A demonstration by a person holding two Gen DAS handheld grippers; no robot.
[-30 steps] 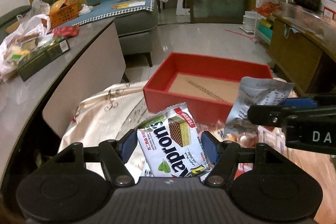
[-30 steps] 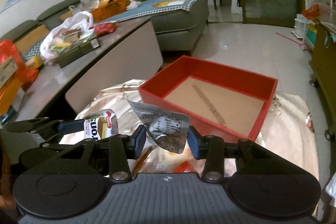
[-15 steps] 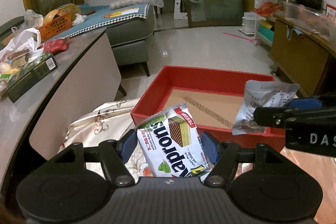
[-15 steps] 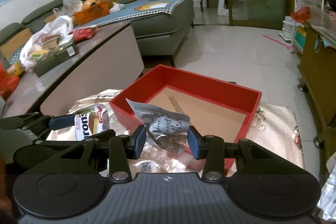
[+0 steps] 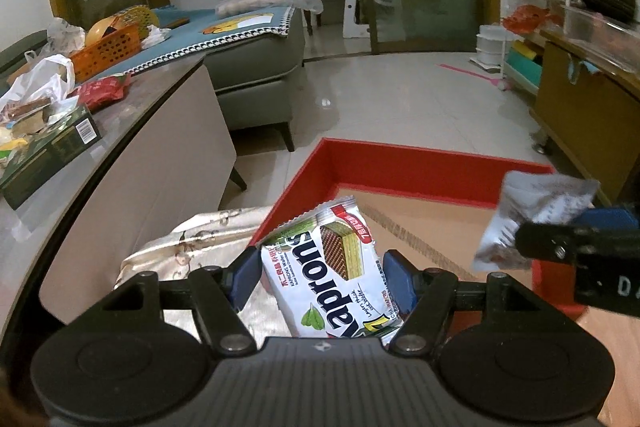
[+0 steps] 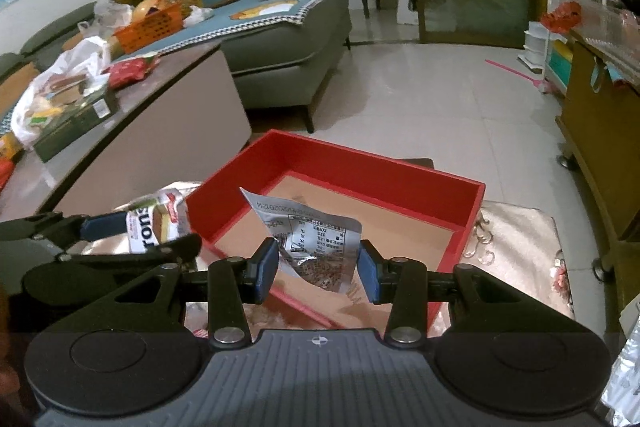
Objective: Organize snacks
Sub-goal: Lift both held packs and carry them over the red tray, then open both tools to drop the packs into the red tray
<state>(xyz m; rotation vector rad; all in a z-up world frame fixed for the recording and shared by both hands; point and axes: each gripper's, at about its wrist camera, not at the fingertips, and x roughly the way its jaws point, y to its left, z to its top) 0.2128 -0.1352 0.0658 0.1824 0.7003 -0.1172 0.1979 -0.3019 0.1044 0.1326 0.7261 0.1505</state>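
The red box looks empty, so nothing is sorted yet. The left hand-held gripper clamps a Kaprons wafer pack over its near edge; the right hand-held gripper grips a silver snack pouch above its floor.

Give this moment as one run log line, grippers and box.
left gripper: shut on wafer pack | right gripper: shut on silver pouch | red box: empty

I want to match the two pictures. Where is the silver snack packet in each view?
Left wrist view: silver packet at the right edge, held by the right gripper, over the red box.
Right wrist view: bottom centre, between that gripper's pads.
Shared landmark: the red box.
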